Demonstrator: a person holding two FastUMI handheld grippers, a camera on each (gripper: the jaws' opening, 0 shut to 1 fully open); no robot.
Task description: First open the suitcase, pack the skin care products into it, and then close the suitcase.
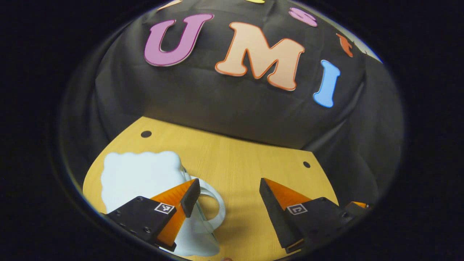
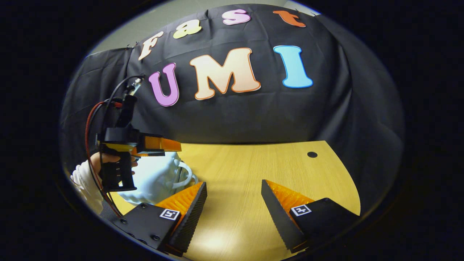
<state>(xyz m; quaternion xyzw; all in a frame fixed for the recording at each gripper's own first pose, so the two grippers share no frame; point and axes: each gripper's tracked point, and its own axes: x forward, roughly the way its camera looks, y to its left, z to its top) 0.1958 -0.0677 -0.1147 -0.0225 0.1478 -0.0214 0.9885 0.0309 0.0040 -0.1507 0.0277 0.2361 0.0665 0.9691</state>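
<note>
Left gripper view first: the left claw (image 1: pixel 228 203) hangs above the wooden tabletop (image 1: pixel 239 159) with its jaws spread wide and nothing between them. At lower left of the frame sits the suitcase (image 1: pixel 141 177), a small pale blue-white case with a wavy, scalloped outline, and its looped handle (image 1: pixel 214 203) curls out toward the middle of the frame, just past the claw's left-hand finger, which overlaps the case in this view. I cannot tell whether that finger touches the case or only passes in front of it.

Over in the right gripper view, the right claw (image 2: pixel 233 203) is also wide open and empty, low over bare tabletop. At left of the frame a hand (image 2: pixel 103 159) in a pale sleeve holds the other gripper above the same pale case, with the handle loop showing white beside it.

Judging its handling: the shell looks like smooth, glossy moulded plastic, so stiff, light and likely slippery under the pads. It may skate across the wood if pushed from one side. The handle loop looks like the safest place to hook or pinch; the lid's edge would be the place to pry, but the seam and any latch are too unclear to place.

Orientation: the case appears to lie flat, handle end pointing toward the centre of the tabletop. Its long axis seems to run from the frame's left edge toward the handle, though the fisheye makes that uncertain. The lid looks closed, so opening is not yet done.
</note>
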